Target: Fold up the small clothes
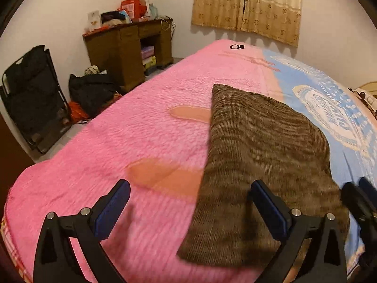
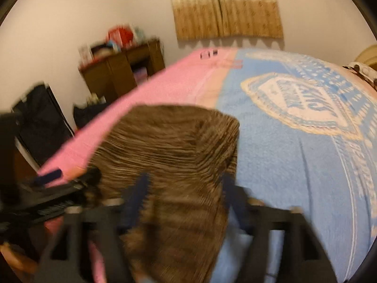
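Observation:
A brown striped garment lies folded in a long shape on the bed, across the seam between the pink blanket and the blue printed blanket. My left gripper is open just above the garment's near left edge, with one finger over the cloth and the other over the pink blanket. In the right wrist view, which is blurred, my right gripper is open over the garment, and no pad presses on it. The left gripper appears at that view's left edge, and the right gripper at the left wrist view's right edge.
A wooden desk piled with things stands against the far wall. Black bags sit on the floor left of the bed. A curtain hangs behind the bed. A small black object lies at the bed's far end.

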`<control>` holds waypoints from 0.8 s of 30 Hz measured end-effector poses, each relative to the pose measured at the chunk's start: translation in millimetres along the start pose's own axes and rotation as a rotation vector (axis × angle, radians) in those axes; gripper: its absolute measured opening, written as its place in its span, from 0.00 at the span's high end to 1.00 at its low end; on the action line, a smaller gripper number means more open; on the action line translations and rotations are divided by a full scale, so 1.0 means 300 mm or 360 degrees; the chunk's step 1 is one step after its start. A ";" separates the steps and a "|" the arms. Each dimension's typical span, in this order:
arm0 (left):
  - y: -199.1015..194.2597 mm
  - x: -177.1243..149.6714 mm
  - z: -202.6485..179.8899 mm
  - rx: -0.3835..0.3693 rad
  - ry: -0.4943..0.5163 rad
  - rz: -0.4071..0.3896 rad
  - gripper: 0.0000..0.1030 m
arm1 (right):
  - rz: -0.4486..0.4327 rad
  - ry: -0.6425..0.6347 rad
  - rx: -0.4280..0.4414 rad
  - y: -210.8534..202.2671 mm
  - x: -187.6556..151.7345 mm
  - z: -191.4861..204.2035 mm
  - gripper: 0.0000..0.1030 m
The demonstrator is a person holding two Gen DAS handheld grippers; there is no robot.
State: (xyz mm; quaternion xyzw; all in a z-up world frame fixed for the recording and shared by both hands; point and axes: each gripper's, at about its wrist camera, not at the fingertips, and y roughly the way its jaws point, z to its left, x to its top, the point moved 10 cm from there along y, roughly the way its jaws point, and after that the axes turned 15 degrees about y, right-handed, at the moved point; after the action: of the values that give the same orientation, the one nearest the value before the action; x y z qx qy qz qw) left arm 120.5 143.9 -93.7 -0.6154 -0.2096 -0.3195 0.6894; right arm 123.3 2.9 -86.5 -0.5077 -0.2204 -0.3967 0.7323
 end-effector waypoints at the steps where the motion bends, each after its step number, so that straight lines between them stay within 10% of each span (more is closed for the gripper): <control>1: -0.012 -0.014 0.005 0.0006 0.0002 0.0000 0.01 | -0.0023 -0.0005 -0.0006 -0.027 -0.007 0.006 0.11; 15: -0.270 -0.094 -0.069 0.0124 0.0236 -0.0118 0.01 | -0.0100 0.0119 -0.0130 -0.289 -0.103 -0.075 0.11; 24: -0.414 -0.107 -0.111 -0.0077 0.0131 -0.0180 0.01 | -0.0367 0.0126 -0.0146 -0.517 -0.034 -0.046 0.01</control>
State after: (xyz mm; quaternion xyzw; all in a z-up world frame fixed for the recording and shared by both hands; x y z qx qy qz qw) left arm 7.7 112.4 -32.1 -0.6054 -0.2077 -0.3878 0.6633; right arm -8.8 -32.3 -11.0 -0.4959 -0.2298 -0.5076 0.6660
